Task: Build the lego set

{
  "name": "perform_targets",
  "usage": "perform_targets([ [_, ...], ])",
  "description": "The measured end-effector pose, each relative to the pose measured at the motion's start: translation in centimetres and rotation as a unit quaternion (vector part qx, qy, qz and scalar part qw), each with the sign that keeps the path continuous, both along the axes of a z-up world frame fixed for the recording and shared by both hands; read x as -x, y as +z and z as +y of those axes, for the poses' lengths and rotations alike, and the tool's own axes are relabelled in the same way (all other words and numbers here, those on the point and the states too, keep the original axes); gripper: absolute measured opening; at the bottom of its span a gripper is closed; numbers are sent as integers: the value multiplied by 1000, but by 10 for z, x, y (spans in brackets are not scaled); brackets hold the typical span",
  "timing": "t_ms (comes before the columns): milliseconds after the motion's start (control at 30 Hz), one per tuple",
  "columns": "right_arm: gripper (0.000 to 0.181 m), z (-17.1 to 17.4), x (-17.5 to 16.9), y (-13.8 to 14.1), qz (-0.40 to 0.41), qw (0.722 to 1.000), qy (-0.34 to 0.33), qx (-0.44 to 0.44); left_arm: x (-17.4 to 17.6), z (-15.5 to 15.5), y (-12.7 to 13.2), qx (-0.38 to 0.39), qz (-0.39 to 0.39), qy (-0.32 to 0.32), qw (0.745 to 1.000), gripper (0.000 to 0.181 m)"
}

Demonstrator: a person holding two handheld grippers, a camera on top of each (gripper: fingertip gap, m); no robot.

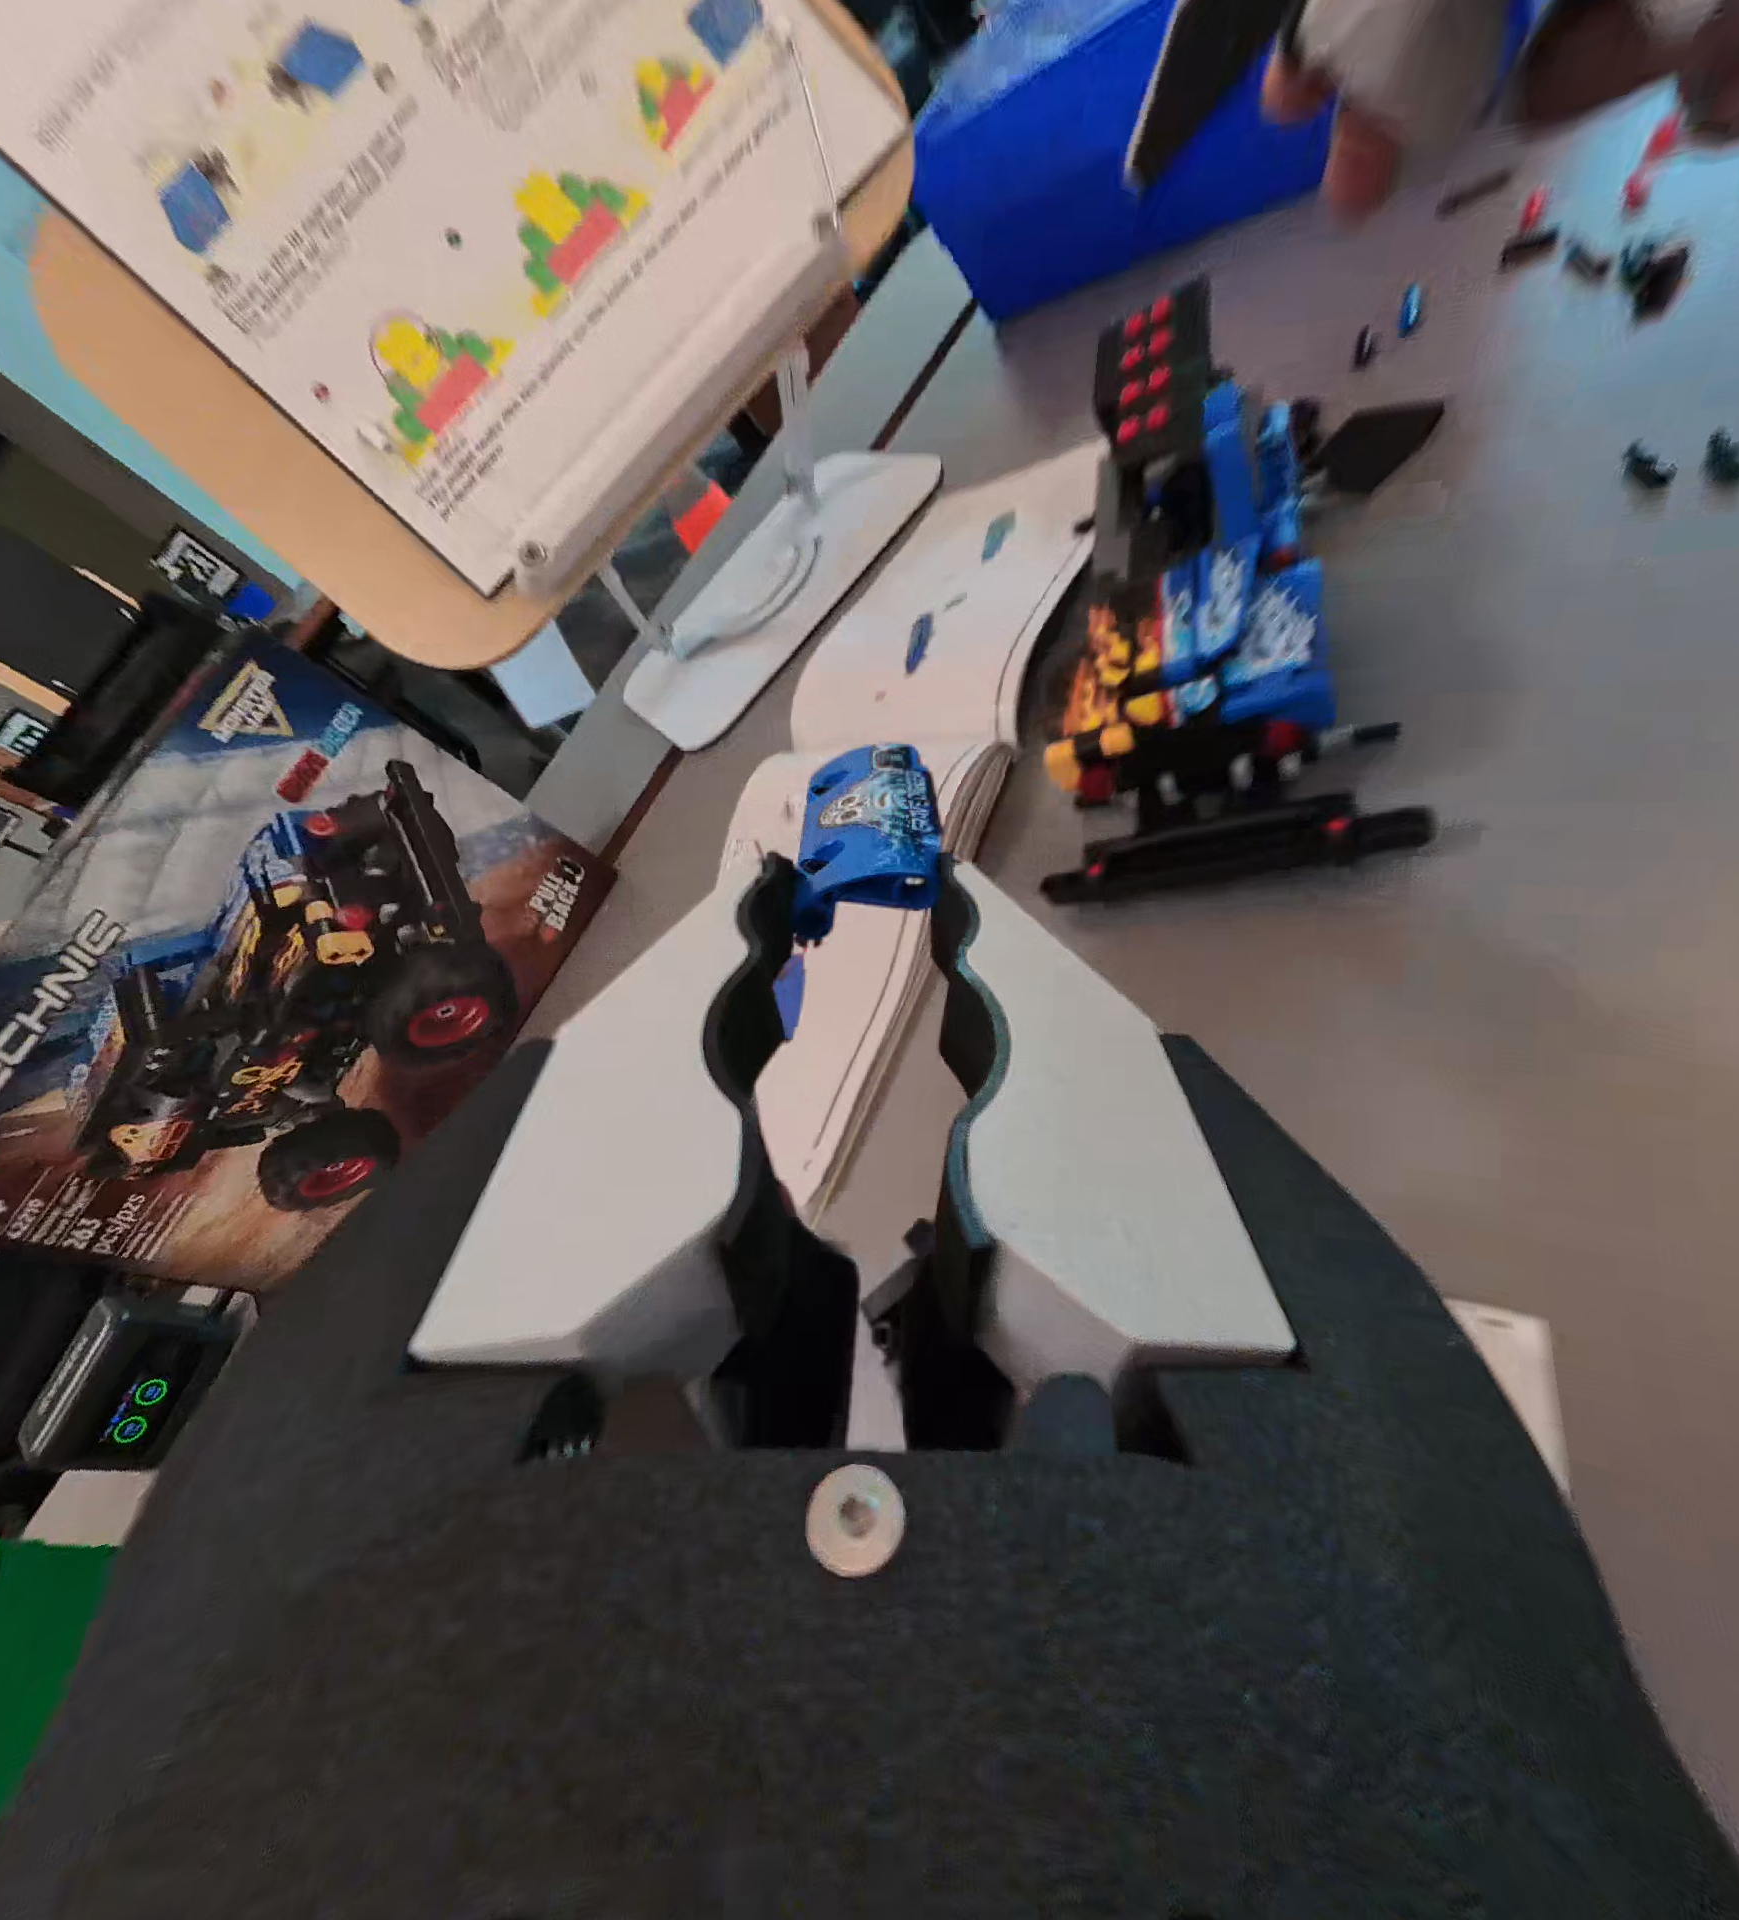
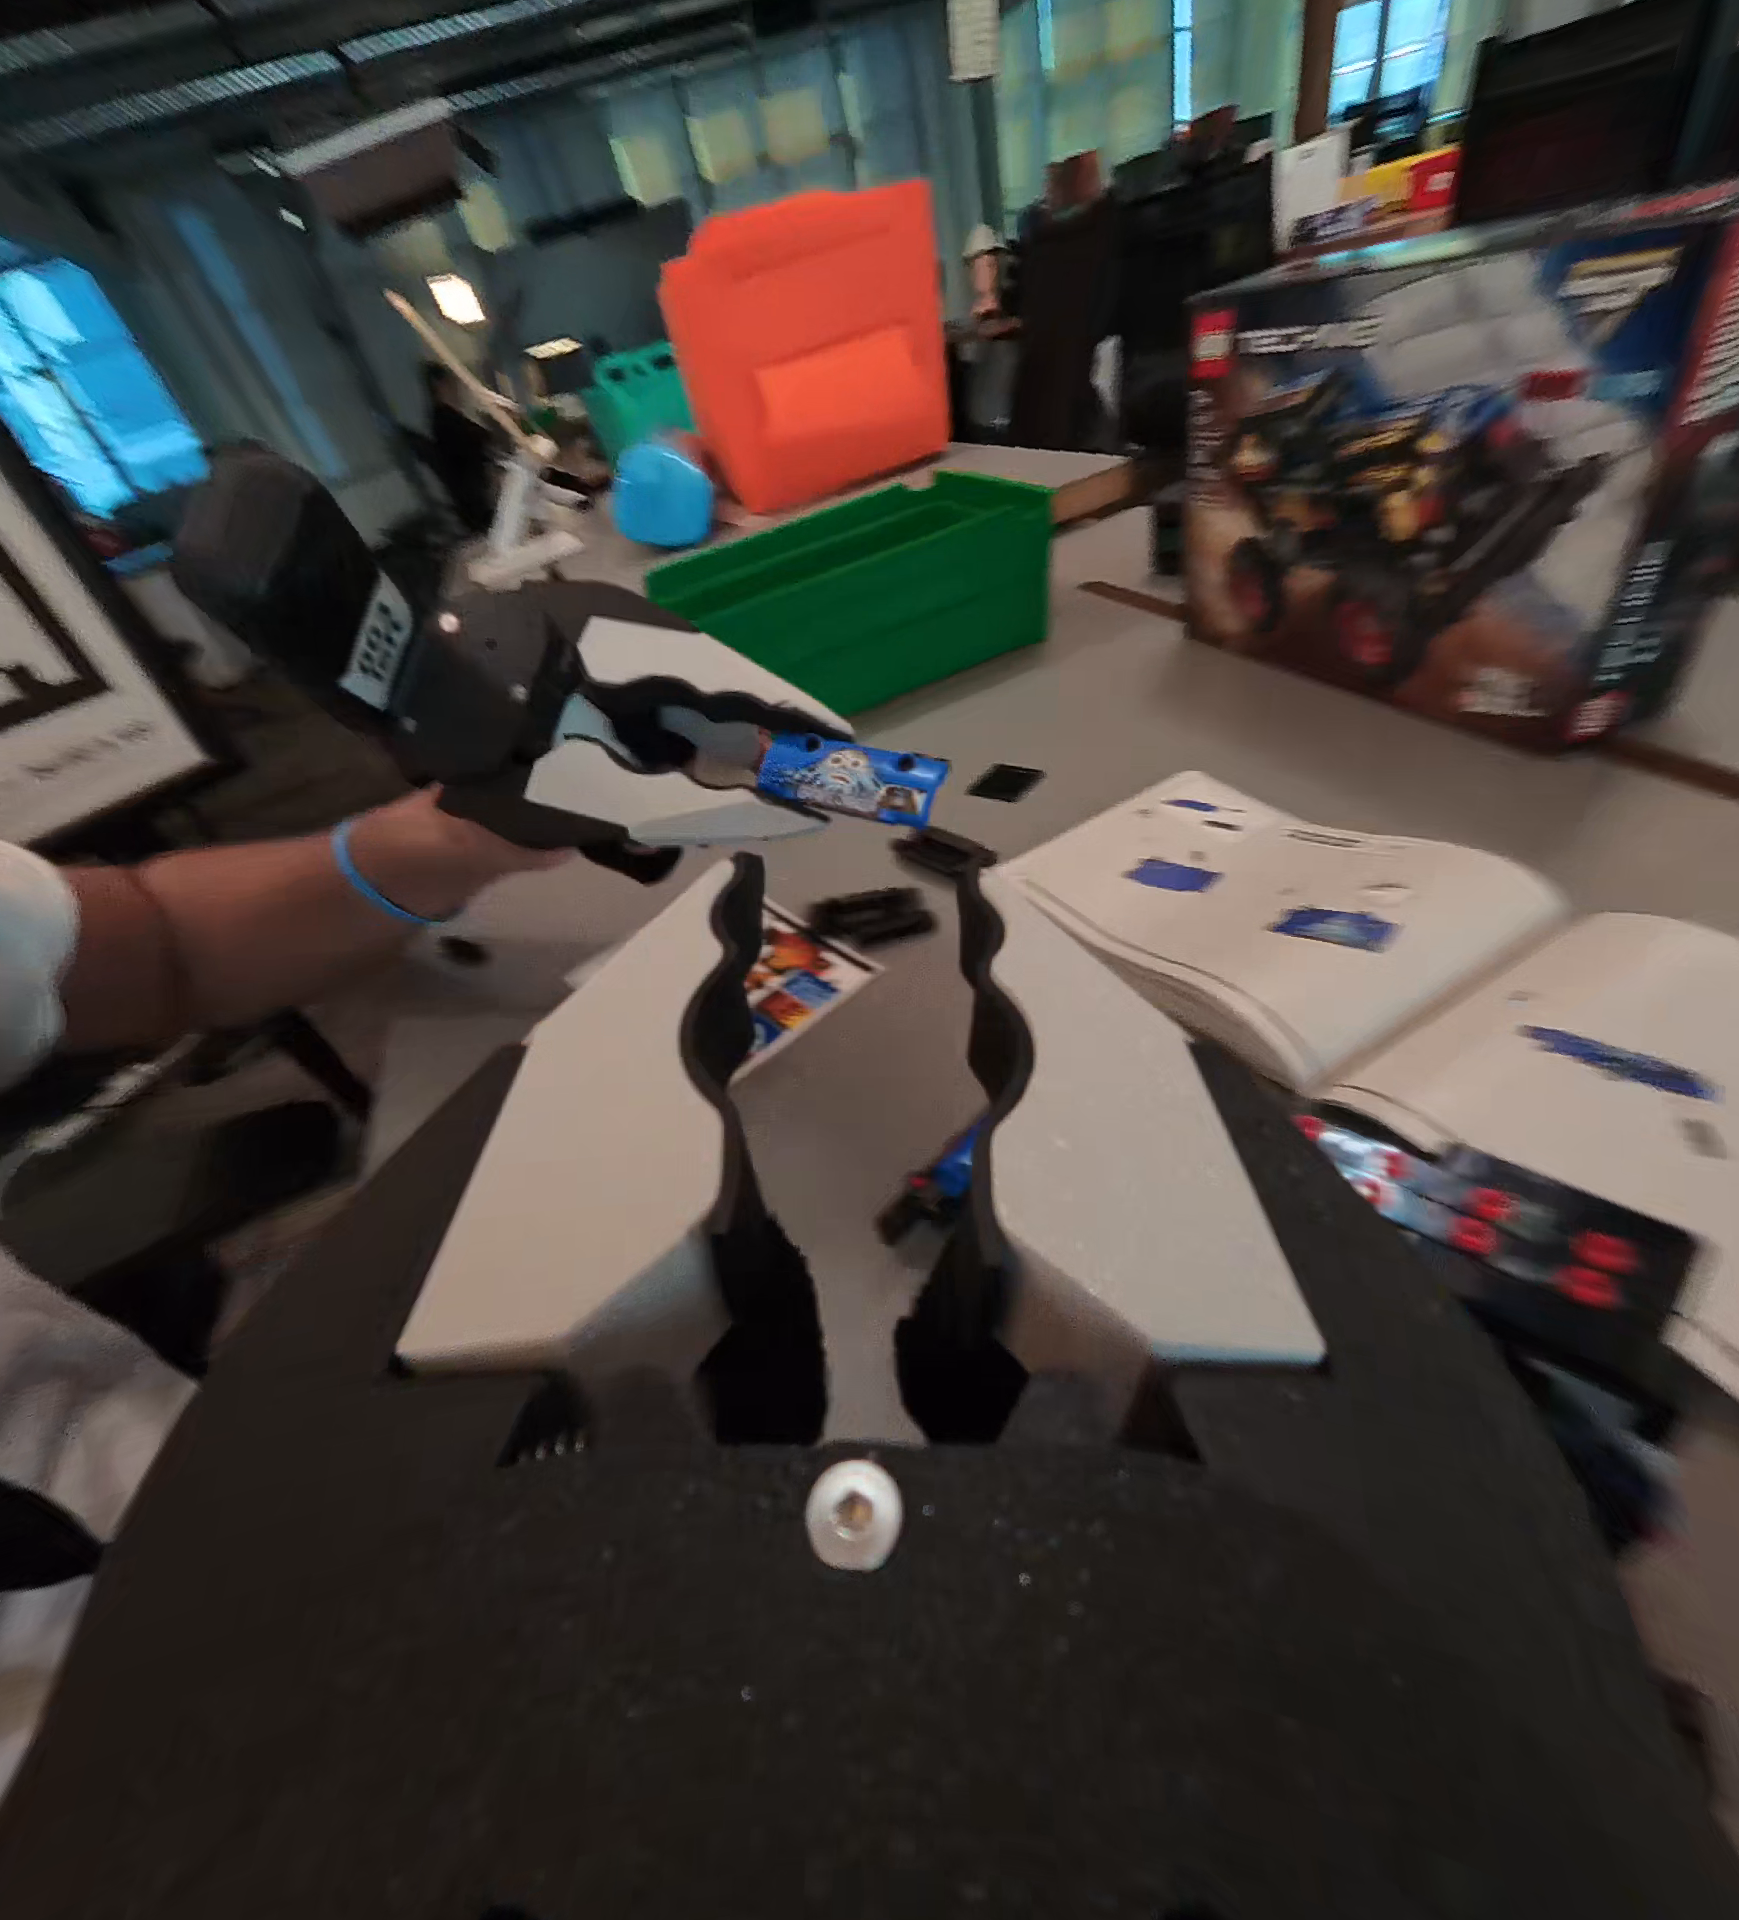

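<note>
One curved blue plastic Lego panel with a printed sticker is pinched at the fingertips of the left gripper, held in the air above the open white instruction booklet that lies on the grey table. Just beside the booklet, on its far side from the left gripper, sits the partly built blue, black and flame-patterned Lego truck body, with small loose black, red and blue pieces scattered beyond it. Standing near the booklet's other side is the cardboard Lego set box showing a monster truck. From the right wrist view, the right gripper hangs over the table close to the booklet with its jaws parted and nothing between them; a colourful sticker sheet and a green plastic bin lie ahead of it.
</note>
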State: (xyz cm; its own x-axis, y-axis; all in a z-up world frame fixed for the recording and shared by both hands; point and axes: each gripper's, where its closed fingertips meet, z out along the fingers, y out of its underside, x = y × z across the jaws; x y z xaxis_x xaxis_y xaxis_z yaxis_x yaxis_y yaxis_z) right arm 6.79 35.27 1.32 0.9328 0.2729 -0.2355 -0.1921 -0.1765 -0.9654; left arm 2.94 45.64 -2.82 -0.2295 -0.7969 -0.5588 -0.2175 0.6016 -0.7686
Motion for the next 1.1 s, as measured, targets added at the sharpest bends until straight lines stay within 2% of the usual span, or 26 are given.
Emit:
perform_targets([
  [33, 36, -2, -14, -1, -22, 999, -27, 6, -8, 9, -6, -9, 18, 2, 1000, 25],
  [167, 30, -7, -55, -4, -24, 996, -83, 13, -30, 31, -28, -15, 78, 8, 997, 25],
  [267, 30, -5, -71, -19, -16, 995, -94, 37, -40, 40, -37, -23, 79, 9, 997, 25],
  [433, 26, 1, -68, -38, -22, 995, -78, 61, -48, 50, -52, -30, 85, -5, 996, 25],
  [600, 24, 4, -66, -45, -43, 994, -80, 68, -51, 54, -55, -23, 72, -9, 997, 25],
  [833, 28, 0, -84, -44, -122, 979, -143, 83, -49, 35, -54, -14, 16, -72, 997, 25],
  [1100, 28, -3, -87, -41, -154, 971, -158, 90, -46, 40, -64, -1, 25, -60, 998, 25],
])
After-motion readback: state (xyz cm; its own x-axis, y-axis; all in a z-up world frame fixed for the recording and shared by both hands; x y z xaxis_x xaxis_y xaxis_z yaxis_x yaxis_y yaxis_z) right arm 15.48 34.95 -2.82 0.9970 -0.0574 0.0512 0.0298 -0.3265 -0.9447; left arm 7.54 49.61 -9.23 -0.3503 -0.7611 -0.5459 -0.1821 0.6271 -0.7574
